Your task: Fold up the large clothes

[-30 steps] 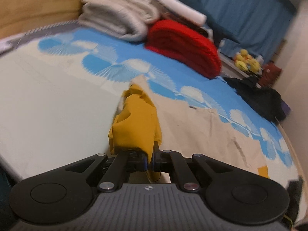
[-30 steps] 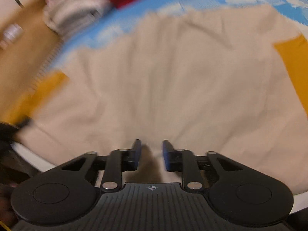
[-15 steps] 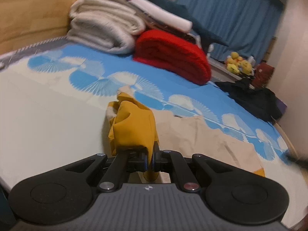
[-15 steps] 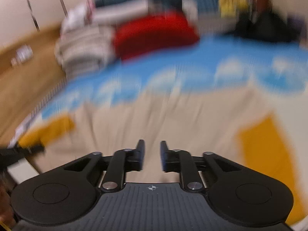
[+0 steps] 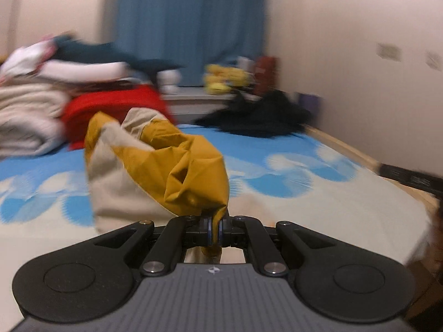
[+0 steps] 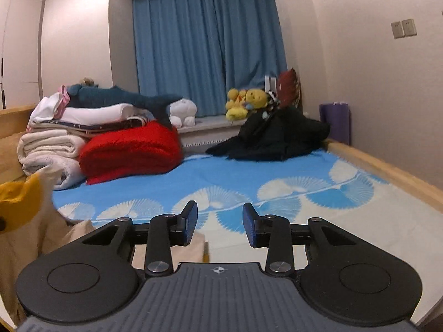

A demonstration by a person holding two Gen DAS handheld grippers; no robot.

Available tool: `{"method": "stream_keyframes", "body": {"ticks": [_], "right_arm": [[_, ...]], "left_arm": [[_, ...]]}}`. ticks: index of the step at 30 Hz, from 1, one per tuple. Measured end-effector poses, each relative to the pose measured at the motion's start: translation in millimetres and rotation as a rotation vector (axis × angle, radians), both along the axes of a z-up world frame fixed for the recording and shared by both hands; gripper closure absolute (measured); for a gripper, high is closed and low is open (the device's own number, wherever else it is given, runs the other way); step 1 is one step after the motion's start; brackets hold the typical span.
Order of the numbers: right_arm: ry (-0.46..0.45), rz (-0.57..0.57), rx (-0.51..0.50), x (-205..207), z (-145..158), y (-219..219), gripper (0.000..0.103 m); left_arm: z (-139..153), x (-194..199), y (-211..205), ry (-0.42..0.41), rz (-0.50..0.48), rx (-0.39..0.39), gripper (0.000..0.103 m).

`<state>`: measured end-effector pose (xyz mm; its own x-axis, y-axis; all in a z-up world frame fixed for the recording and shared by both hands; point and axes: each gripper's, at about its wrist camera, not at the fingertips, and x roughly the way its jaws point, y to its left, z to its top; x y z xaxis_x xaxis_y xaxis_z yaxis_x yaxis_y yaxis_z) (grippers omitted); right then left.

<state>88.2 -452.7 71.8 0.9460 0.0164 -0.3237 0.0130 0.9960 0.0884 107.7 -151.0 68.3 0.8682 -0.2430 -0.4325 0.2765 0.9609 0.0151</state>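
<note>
A beige garment with mustard-yellow sleeve ends (image 5: pixel 177 160) hangs bunched above the blue-and-white bedsheet (image 5: pixel 290 174). My left gripper (image 5: pixel 215 228) is shut on its yellow cuff, with the cloth lifted in front of the fingers. In the right wrist view the same garment (image 6: pixel 25 213) shows at the far left edge, raised off the bed. My right gripper (image 6: pixel 220 217) is held above the sheet, its jaws opening, and nothing is between its blue pads. A dark shape at the right edge of the left wrist view may be the right gripper.
A red folded blanket (image 6: pixel 130 152) and a stack of white and beige bedding (image 6: pixel 52 144) sit at the back left. A black garment heap (image 6: pixel 277 135) lies at the back right by plush toys (image 6: pixel 246 102). A wooden bed rail (image 6: pixel 387 171) runs along the right.
My left gripper swung right and rose, carrying the yellow cuff with it. The right gripper lifted off the beige cloth, tilted up toward the curtain, and its jaws spread wider.
</note>
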Motion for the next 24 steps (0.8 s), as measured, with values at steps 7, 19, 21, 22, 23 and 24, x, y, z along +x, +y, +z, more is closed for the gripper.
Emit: {"method": "stream_keyframes", "body": {"ticks": [7,19,21,22,23,24], "right_arm": [[0.043,0.004,0.089,3,-9,-36,0.065],[0.305,0.129,0.284,31,-45,-25,0.053],[0.364,0.159,0.286,38,-53,-12,0.049],[0.411,0.17,0.276,43,-59,-5,0.049],[0.473,0.169,0.246,47,-67,4,0.049],[0.54,0.158,0.196,50,-76,12,0.049]], "left_arm": [[-81,17,-140,0.217,-0.282,0.084,0.091],[-58,38,-20,0.259,-0.343,-0.015,0.048],[-61,40,10,0.25,-0.293,0.016,0.043],[-62,43,22,0.25,-0.267,0.021,0.043],[-69,45,36,0.252,-0.23,0.014,0.041],[-73,48,52,0.255,-0.199,-0.002,0.038]]}}
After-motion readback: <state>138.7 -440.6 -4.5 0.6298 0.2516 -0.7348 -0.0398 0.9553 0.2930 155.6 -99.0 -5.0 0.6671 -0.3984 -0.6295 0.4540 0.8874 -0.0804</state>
